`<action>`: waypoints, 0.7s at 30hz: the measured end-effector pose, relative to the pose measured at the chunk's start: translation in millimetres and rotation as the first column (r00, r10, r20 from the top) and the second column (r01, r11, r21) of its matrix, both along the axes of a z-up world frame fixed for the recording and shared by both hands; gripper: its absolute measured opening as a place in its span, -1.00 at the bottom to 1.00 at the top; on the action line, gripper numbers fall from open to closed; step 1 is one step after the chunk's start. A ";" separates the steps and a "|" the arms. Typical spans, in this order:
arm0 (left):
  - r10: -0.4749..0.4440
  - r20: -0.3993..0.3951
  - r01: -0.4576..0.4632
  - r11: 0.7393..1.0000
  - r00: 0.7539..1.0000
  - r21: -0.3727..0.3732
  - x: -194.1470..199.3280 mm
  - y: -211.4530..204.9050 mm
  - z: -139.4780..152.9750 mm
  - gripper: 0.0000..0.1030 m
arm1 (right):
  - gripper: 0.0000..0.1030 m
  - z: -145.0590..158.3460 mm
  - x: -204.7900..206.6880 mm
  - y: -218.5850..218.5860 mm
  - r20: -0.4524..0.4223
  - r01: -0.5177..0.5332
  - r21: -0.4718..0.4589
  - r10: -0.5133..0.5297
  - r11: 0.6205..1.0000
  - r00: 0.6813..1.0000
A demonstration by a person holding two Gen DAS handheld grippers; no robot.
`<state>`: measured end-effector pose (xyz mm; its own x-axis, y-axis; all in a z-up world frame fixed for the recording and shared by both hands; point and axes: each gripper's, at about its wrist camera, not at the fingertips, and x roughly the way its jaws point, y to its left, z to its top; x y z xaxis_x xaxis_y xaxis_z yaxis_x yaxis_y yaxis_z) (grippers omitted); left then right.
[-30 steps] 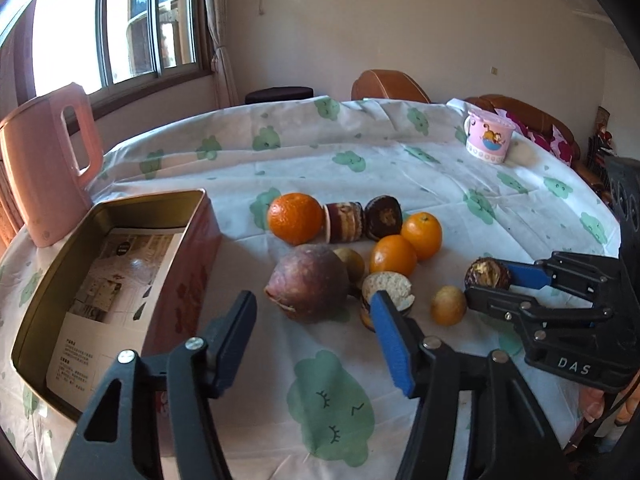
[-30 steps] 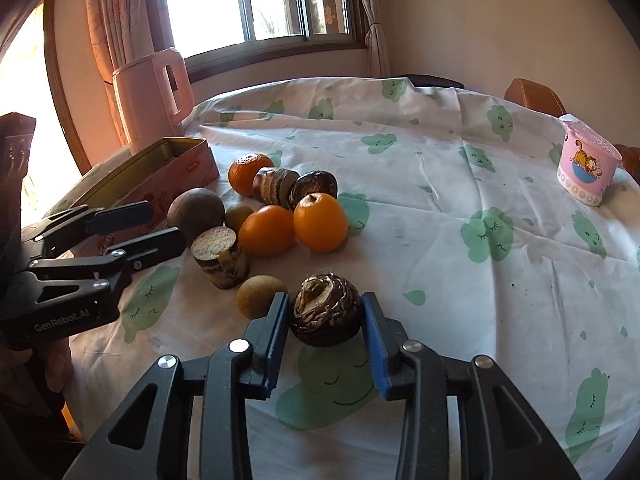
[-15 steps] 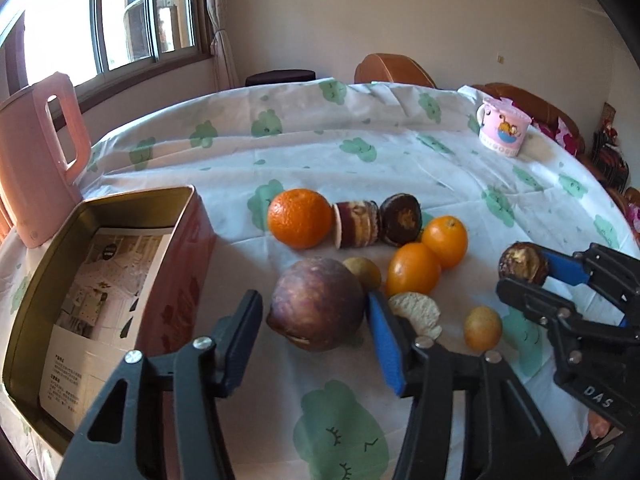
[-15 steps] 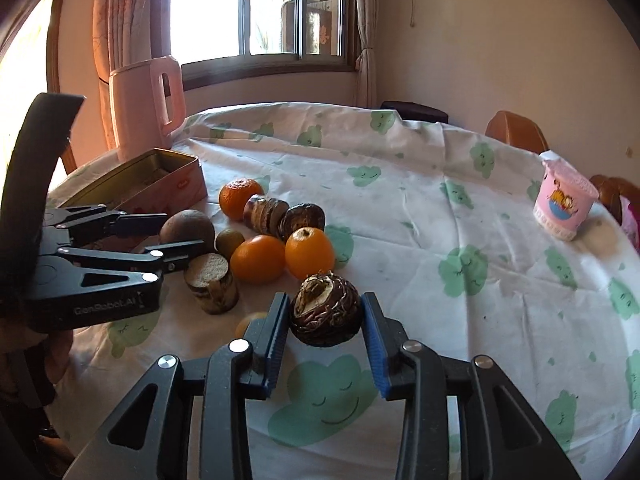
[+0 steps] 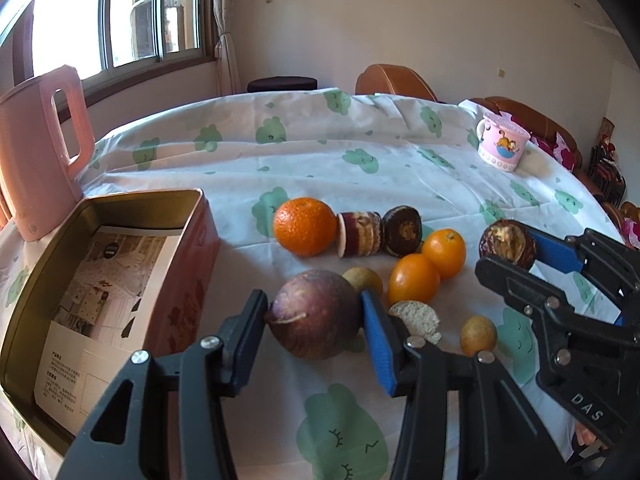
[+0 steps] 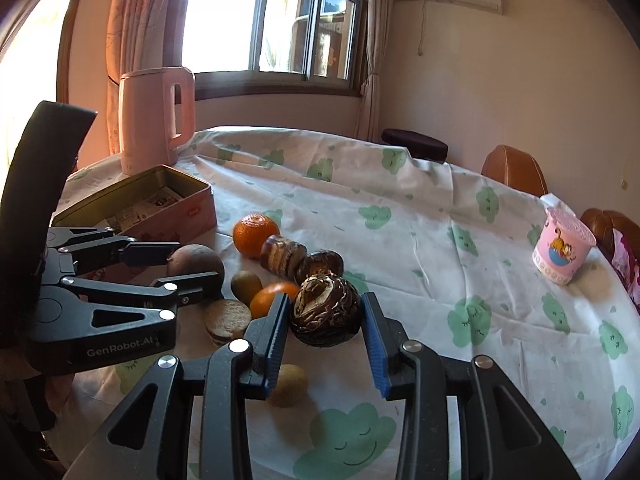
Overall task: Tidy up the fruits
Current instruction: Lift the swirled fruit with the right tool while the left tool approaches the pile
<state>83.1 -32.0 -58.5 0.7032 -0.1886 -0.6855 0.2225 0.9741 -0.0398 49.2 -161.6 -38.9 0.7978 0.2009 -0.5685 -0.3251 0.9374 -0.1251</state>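
Observation:
A large purple-brown fruit (image 5: 316,316) sits on the cloud-print tablecloth between the jaws of my left gripper (image 5: 314,304). The jaws are closing and both pads touch its sides. My right gripper (image 6: 324,312) is shut on a dark brown wrinkled fruit (image 6: 320,308) and holds it above the cloth; the left wrist view shows this fruit (image 5: 506,242) at the right. Behind lie a big orange (image 5: 305,226), two small oranges (image 5: 444,253), cut fruit pieces (image 5: 358,234) and small yellow-brown fruits (image 5: 478,335).
An open pink tin box (image 5: 140,196) with a printed sheet inside stands left of the fruit. A pink kettle (image 5: 36,152) is behind it. A pink cartoon cup (image 5: 502,146) stands at the far right. Chairs ring the table's far edge.
My left gripper slid forward around the purple-brown fruit and its jaws narrowed onto it. My right gripper rose and tilted upward with the dark fruit still held.

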 end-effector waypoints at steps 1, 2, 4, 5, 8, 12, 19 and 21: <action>0.003 0.006 -0.003 1.000 1.000 0.001 -0.6 0.5 0.6 -0.04 | -0.26 1.7 -1.8 0.6 0.017 0.002 0.002 -0.002 1.000 1.000; 0.007 0.013 -0.007 1.000 1.000 0.000 -1.5 0.9 1.6 -0.04 | -0.26 3.1 -3.0 1.4 0.035 0.001 0.005 -0.001 1.000 0.999; 0.013 0.028 -0.012 1.000 1.000 -0.003 -3.8 2.5 3.3 -0.04 | -0.26 4.3 -4.2 2.7 0.050 0.005 0.001 -0.005 1.000 0.999; 0.016 0.036 -0.016 1.000 0.999 -0.005 -5.0 3.4 4.5 -0.04 | -0.26 4.8 -4.6 3.3 0.055 0.005 -0.001 -0.005 1.000 0.998; 0.023 0.054 -0.023 1.000 0.998 -0.006 -7.6 4.8 6.7 -0.04 | -0.26 6.1 -5.9 3.8 0.066 0.001 0.000 -0.001 1.000 0.998; 0.029 0.074 -0.029 1.000 0.997 -0.006 -10.0 4.6 9.2 -0.06 | -0.26 7.4 -8.5 3.7 0.079 -0.002 0.005 0.001 1.000 0.997; 0.040 0.123 -0.040 0.999 0.992 -0.004 -17.3 5.3 13.5 -0.06 | -0.26 9.4 -11.6 1.2 0.099 -0.006 0.025 0.004 1.000 0.995; 0.044 0.136 -0.044 0.999 0.990 -0.004 -19.2 6.0 14.9 -0.06 | -0.26 9.7 -12.1 0.6 0.101 -0.006 0.030 0.003 1.000 0.995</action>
